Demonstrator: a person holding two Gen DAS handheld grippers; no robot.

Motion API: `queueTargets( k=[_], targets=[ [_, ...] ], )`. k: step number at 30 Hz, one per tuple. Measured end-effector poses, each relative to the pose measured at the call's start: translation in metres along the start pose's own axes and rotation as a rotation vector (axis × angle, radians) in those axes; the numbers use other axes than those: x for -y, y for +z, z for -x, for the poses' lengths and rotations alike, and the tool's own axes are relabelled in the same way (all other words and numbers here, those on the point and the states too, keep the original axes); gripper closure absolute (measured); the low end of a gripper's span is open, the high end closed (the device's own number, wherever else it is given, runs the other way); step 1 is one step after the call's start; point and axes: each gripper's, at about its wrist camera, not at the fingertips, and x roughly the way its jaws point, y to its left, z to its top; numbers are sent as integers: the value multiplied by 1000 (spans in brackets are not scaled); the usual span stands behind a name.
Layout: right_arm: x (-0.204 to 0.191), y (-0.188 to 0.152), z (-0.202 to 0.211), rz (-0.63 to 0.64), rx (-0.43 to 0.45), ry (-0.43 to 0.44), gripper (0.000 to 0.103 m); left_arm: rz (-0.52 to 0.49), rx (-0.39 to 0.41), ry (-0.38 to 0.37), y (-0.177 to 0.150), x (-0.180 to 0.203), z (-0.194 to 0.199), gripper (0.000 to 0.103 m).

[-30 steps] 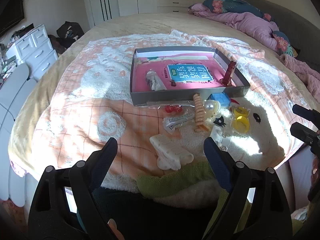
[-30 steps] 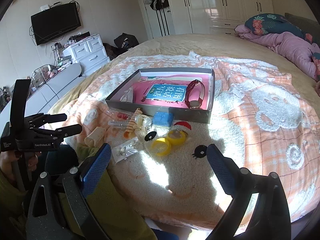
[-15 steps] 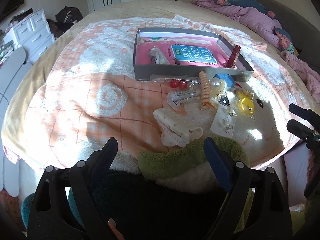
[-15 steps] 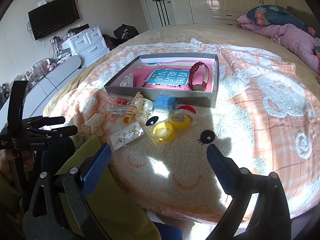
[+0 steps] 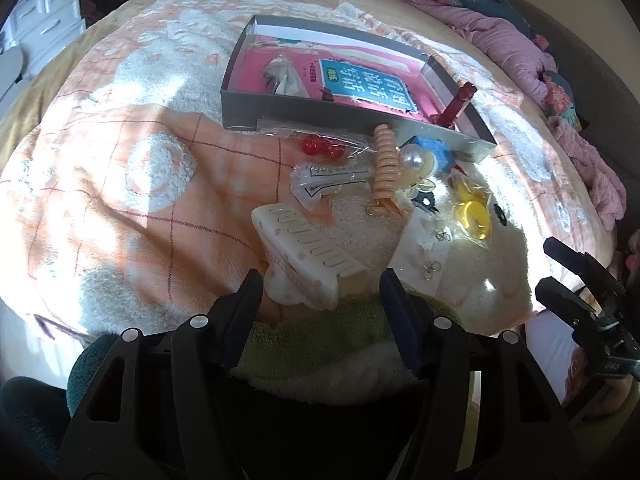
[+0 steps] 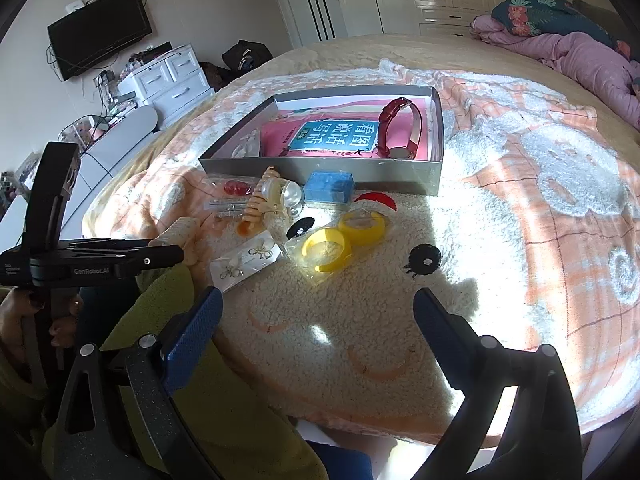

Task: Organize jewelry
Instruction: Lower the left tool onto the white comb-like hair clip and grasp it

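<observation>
A white hair claw clip [image 5: 308, 256] lies on the fleece blanket, right between the fingertips of my left gripper [image 5: 320, 296], which is open around it. Beyond it are a bagged silver clip [image 5: 328, 178], red beads [image 5: 320, 146], an orange spiral tie [image 5: 386, 164], a blue box [image 6: 330, 190], yellow rings [image 6: 344, 236] and an earring card [image 6: 244, 262]. The grey box [image 6: 320, 166] holds a pink book and a red watch [image 6: 400, 128]. My right gripper [image 6: 316, 312] hovers open over bare blanket, nearer than the rings.
The bed's front edge runs just under both grippers, with a green sleeve [image 6: 208, 360] lying along it. White drawers [image 6: 168, 80] and a wall TV [image 6: 100, 36] stand at the left. A purple duvet [image 6: 580, 52] is heaped at the far right.
My left gripper has dropped forward to the white claw clip and its fingers have narrowed around it. The right gripper has edged a little closer to the items.
</observation>
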Motion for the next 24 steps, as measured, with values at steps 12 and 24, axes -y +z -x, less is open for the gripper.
queueTargets(
  k=[12,24],
  targets=[
    [18,11,-45,-46,-46,-37,8,15,11,91,14,-7,-27,74],
    [17,34,-78,-79,-44,-60,7,0,101,59,11,-11,-3,84]
  ],
)
